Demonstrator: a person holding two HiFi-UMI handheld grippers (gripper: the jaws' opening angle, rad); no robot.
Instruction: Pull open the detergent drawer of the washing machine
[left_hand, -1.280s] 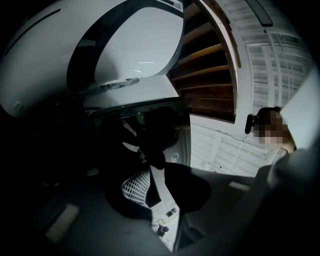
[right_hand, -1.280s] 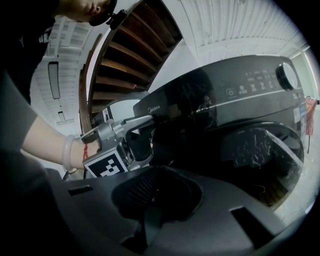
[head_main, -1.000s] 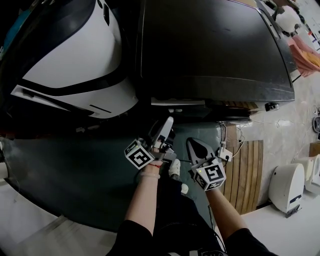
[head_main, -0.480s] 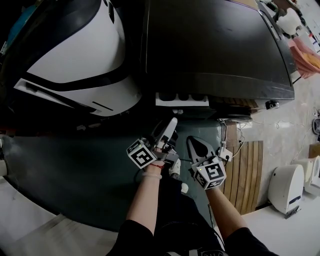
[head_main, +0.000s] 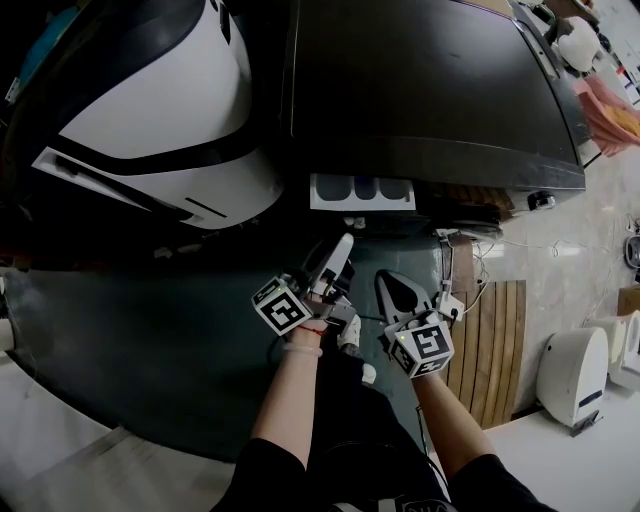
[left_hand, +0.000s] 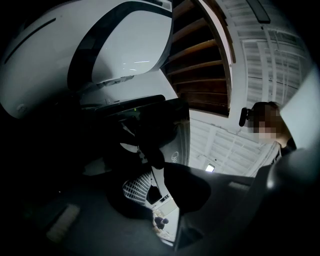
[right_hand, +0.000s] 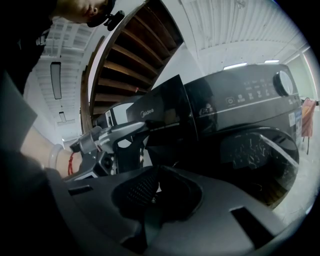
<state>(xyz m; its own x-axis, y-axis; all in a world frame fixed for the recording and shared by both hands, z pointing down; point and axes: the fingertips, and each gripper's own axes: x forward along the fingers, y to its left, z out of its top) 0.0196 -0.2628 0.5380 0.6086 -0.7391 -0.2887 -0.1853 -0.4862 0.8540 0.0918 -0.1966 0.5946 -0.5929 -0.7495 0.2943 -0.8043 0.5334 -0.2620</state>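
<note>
The black washing machine (head_main: 430, 90) fills the top of the head view. Its detergent drawer (head_main: 360, 190) stands pulled out at the machine's front left, showing white compartments. In the right gripper view the drawer's dark front panel (right_hand: 167, 112) juts out from the machine (right_hand: 240, 115). My left gripper (head_main: 343, 245) points up at the drawer's front, and its jaws (left_hand: 152, 165) are closed on the panel's lower edge. The left gripper's fingers (right_hand: 117, 135) also appear in the right gripper view, reaching the panel. My right gripper (head_main: 392, 285) hangs just right of it, shut and empty (right_hand: 152, 192).
A big white rounded appliance (head_main: 150, 110) stands left of the washer. Wooden slats (head_main: 490, 340) and a white unit (head_main: 572, 375) lie to the right. A plug block with cables (head_main: 447, 303) sits by the right gripper. The floor (head_main: 150, 340) is dark green.
The drawer has slid farther out of the machine: a second ago only a thin white edge showed, now its compartments are visible. Both grippers have barely shifted.
</note>
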